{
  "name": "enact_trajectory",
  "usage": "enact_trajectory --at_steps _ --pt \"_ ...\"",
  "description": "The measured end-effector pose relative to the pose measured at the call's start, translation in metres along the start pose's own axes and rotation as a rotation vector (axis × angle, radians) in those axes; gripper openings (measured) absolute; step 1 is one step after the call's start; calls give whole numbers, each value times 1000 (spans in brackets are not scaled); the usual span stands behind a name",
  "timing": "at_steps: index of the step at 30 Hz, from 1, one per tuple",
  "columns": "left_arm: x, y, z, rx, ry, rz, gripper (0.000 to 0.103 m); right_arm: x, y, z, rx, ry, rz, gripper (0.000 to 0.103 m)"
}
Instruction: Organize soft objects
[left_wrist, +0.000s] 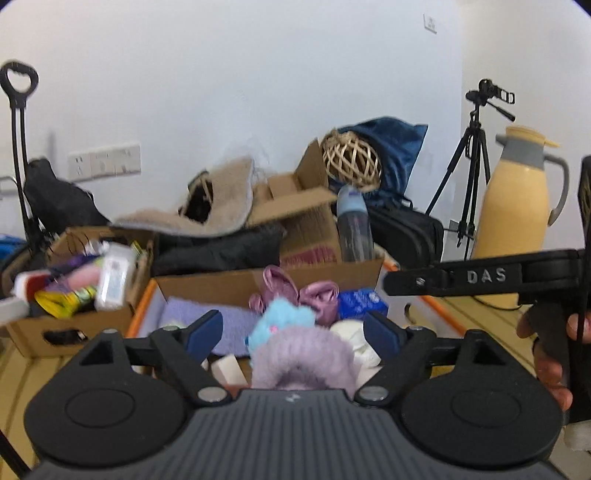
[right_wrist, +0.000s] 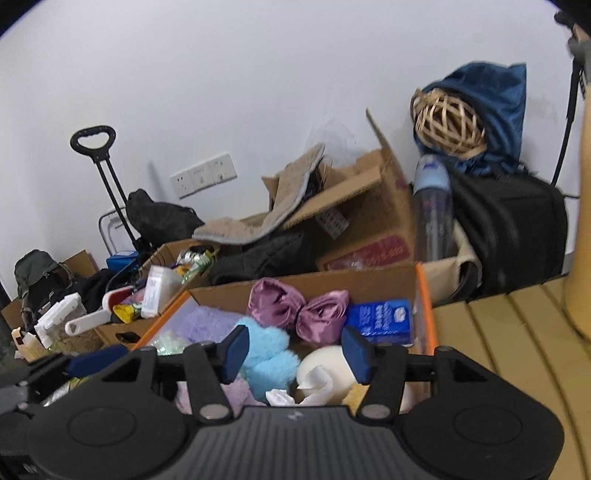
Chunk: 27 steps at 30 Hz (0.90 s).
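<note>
Hovering over the orange-edged cardboard box (right_wrist: 423, 295), both the left gripper (left_wrist: 293, 332) and the right gripper (right_wrist: 295, 350) are holding their fingers apart, gripping nothing. Soft things are lying crowded inside: a lilac fluffy scrunchie (left_wrist: 303, 356) just below the left fingers, a blue fluffy scrunchie (right_wrist: 267, 354) and a mauve satin bow (right_wrist: 299, 306), while bare wooden slats (right_wrist: 498, 332) are stretching open to the right. Only the left view is showing the yellow thermos (left_wrist: 517, 195) and tripod (left_wrist: 469, 158).

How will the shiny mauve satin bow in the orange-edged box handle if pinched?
The shiny mauve satin bow is probably floppy: its loops look crumpled. Its glossy fabric may slip between pads. It looks light, lying loose atop the other items in the orange-edged cardboard box.
</note>
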<state>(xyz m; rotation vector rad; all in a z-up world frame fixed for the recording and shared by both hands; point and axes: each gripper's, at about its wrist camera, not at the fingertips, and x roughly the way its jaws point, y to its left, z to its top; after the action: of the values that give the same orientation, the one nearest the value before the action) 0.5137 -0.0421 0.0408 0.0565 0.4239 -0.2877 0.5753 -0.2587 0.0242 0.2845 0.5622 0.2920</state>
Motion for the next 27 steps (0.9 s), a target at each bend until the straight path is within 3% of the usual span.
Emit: enact_trajectory --at_steps 4,8,14,19,21,27 --pt "-35 -6 17 7 -36 27 86 -40 7 10 -41 -36 -26 58" --pt "-75 -14 27 26 -77 50 92 -88 12 11 -112 -71 -65 68" --pt "-133 -27 29 47 -137 37 99 -160 16 7 -127 -118 -120 74" --pt "-183 -40 1 28 -183 78 103 -213 34 -17 -167 -192 -146 80" --pt "-204 -42 -17 12 -200 108 103 -232 42 -34 -179 -221 -158 86" --pt "-270 -45 -72 -39 -223 176 103 -286 69 -94 -262 -255 -173 89"
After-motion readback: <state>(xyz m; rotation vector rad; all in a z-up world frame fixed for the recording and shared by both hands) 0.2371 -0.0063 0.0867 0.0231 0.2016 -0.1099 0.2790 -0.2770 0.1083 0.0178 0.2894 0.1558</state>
